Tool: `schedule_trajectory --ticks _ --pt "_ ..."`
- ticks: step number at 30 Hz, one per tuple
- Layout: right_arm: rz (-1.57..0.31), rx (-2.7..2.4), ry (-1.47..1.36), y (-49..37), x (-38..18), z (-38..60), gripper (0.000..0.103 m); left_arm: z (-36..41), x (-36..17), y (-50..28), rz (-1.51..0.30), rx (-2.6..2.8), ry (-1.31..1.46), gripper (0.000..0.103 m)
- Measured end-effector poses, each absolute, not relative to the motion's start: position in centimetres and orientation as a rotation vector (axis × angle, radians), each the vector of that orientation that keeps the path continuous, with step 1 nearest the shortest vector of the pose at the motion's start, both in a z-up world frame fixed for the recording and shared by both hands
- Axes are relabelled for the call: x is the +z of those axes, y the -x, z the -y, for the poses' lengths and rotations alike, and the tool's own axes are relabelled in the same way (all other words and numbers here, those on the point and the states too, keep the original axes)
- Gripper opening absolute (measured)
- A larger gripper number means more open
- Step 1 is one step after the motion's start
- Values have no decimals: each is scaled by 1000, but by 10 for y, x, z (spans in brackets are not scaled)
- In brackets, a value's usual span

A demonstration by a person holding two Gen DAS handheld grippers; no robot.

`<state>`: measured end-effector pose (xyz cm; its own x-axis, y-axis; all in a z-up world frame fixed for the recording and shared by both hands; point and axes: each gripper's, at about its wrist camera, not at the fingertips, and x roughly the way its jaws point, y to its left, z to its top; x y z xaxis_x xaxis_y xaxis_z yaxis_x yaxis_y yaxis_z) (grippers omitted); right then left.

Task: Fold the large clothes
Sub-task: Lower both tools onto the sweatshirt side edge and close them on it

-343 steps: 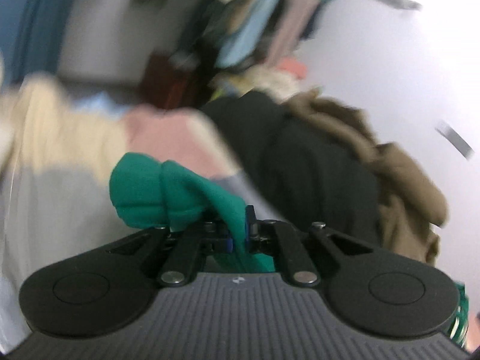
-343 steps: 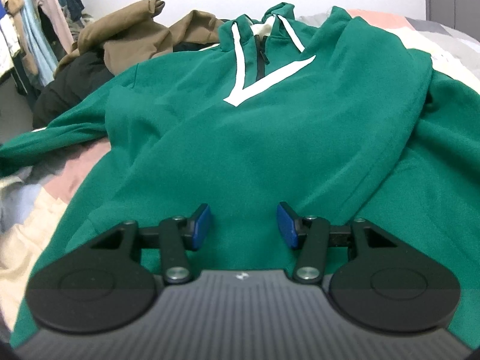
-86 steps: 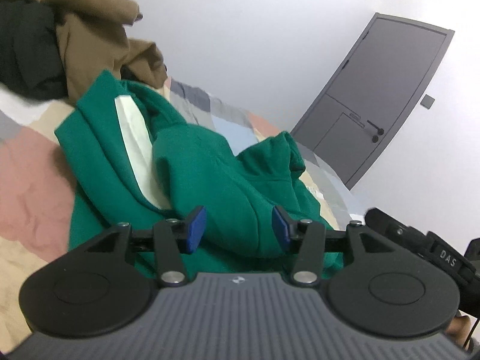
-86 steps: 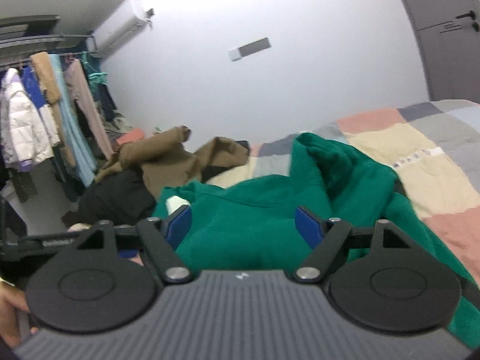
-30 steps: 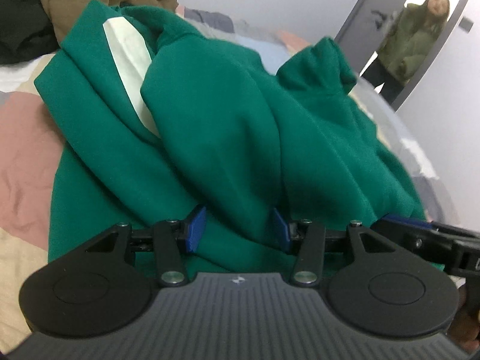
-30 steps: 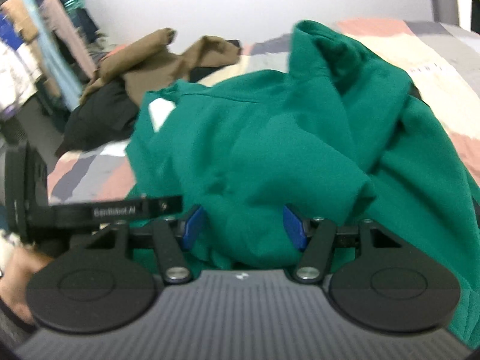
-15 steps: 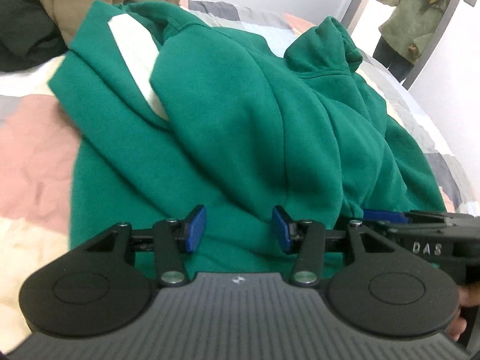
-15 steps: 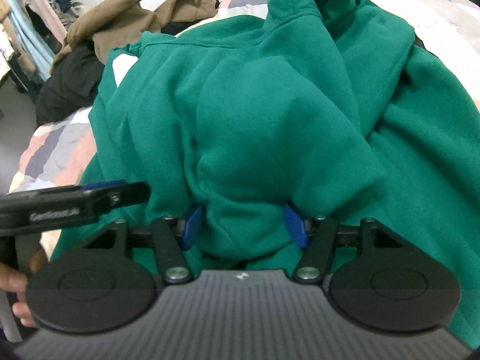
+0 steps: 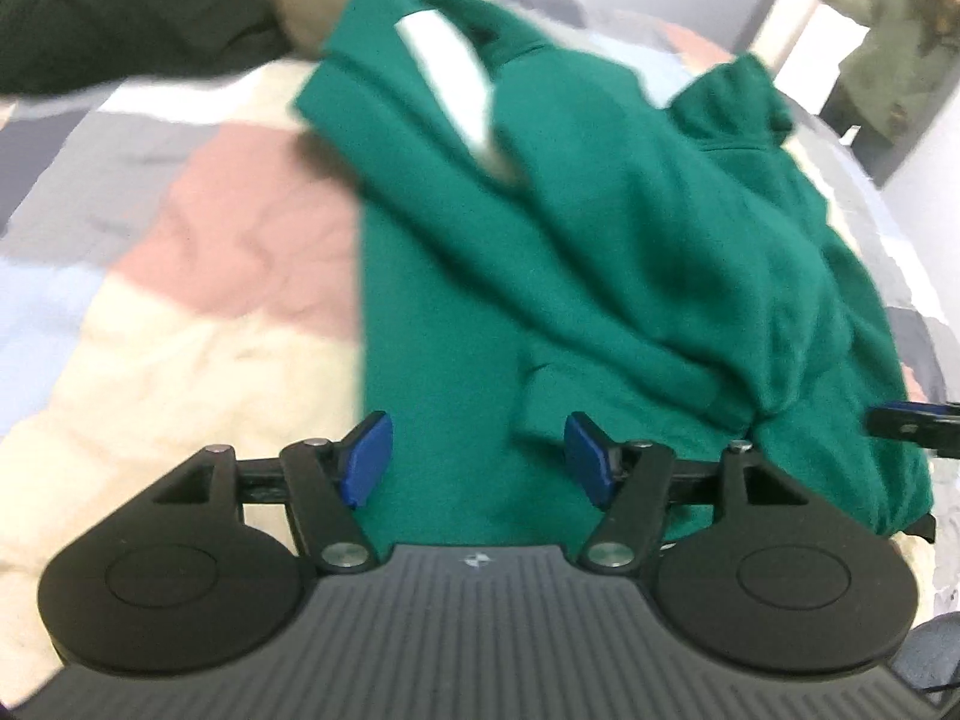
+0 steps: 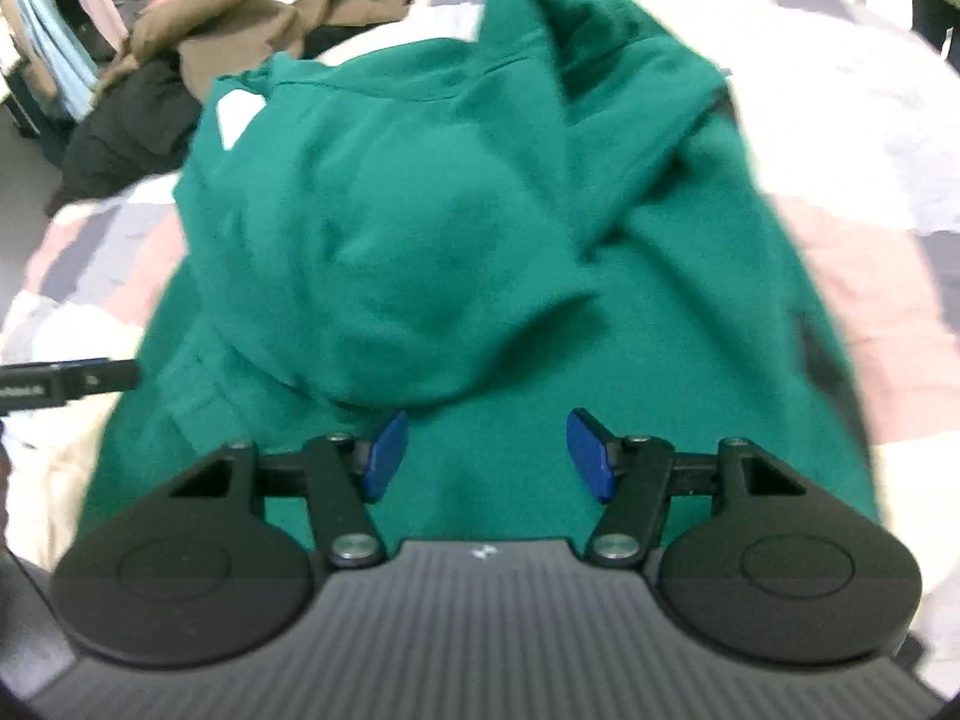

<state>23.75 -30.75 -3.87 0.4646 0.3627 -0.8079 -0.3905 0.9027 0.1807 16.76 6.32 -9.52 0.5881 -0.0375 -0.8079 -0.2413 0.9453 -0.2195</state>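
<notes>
A green hoodie [image 9: 600,228] with a white stripe lies folded in a rumpled heap on the patchwork bed; it also shows in the right wrist view [image 10: 456,228]. My left gripper [image 9: 477,462] is open and empty, just above the hoodie's near edge, by a sleeve cuff. My right gripper [image 10: 486,456] is open and empty over the hoodie's near flat part. The right gripper's tip [image 9: 912,423] shows at the right edge of the left wrist view. The left gripper's tip [image 10: 66,384] shows at the left edge of the right wrist view.
A brown garment [image 10: 240,18] and a black one [image 10: 132,114] are piled at the bed's far left. The quilt [image 9: 180,276] has pink, cream and grey patches. A person in a green jacket [image 9: 894,54] stands in the doorway. Clothes hang on a rack [image 10: 42,30].
Both grippers have pulled back off the bunched fabric and opened wider. The folded sleeve now lies free on the hoodie's body.
</notes>
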Motion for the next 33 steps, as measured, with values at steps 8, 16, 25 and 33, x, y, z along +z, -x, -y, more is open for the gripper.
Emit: schedule_trajectory --ticks 8,16,25,33 --pt "-1003 374 -11 -239 -31 381 96 -108 -106 -147 -986 214 461 83" --pt "-1138 401 -241 -254 -91 412 100 -128 -132 -141 -1012 221 637 83" --pt "-1138 569 -323 -251 -86 389 103 -126 -144 -142 -1001 117 763 83" --pt "-1116 701 -420 -248 -70 386 103 -115 -146 -138 -988 -6 829 83"
